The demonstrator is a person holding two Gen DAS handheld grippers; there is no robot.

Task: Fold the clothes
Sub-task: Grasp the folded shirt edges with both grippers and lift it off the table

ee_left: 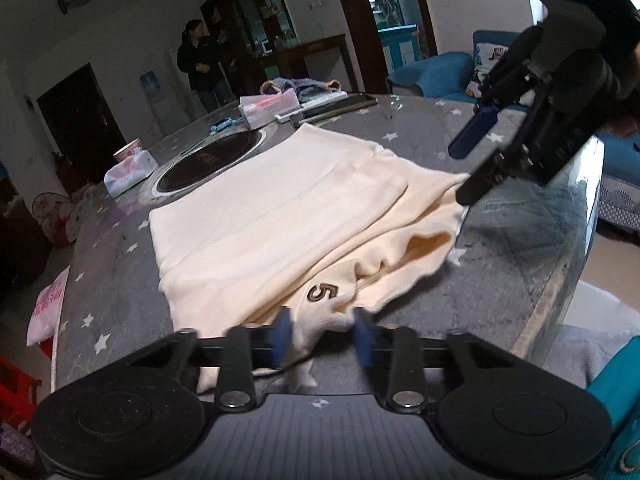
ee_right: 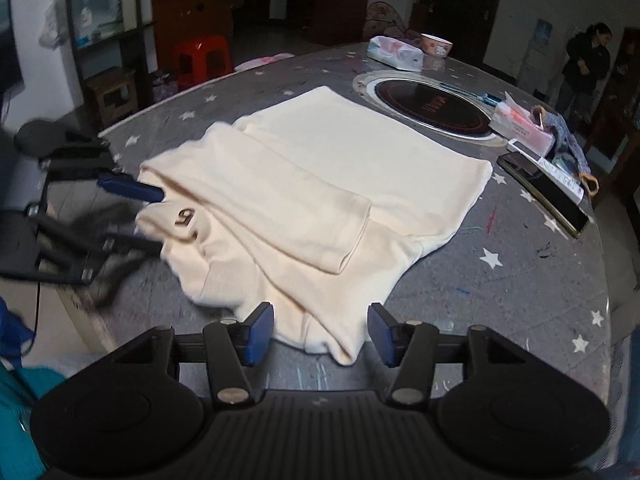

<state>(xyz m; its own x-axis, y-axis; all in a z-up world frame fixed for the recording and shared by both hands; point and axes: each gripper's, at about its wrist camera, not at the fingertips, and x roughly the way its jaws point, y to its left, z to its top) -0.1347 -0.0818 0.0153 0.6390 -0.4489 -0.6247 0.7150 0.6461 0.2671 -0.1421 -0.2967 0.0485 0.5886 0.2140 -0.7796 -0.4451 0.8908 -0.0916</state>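
Note:
A cream garment [ee_left: 288, 216] with an embroidered dark "5" [ee_left: 322, 292] lies partly folded on the grey star-print table; it also shows in the right wrist view [ee_right: 320, 184]. My left gripper [ee_left: 320, 336] is open, its blue pads on either side of the garment's near edge by the "5"; it also appears in the right wrist view [ee_right: 156, 220]. My right gripper [ee_right: 320, 332] is open with the garment's near corner between its blue pads. In the left wrist view the right gripper [ee_left: 464, 172] sits at the garment's far right corner.
An inset round black cooktop [ee_right: 432, 108] lies beyond the garment. Tissue packs [ee_right: 394, 54], a bowl [ee_right: 436, 45], a phone [ee_right: 544, 192] and a knitted pouch [ee_right: 568, 136] sit at the table's far side. A red stool [ee_right: 202, 60] and a person [ee_right: 586, 64] stand beyond.

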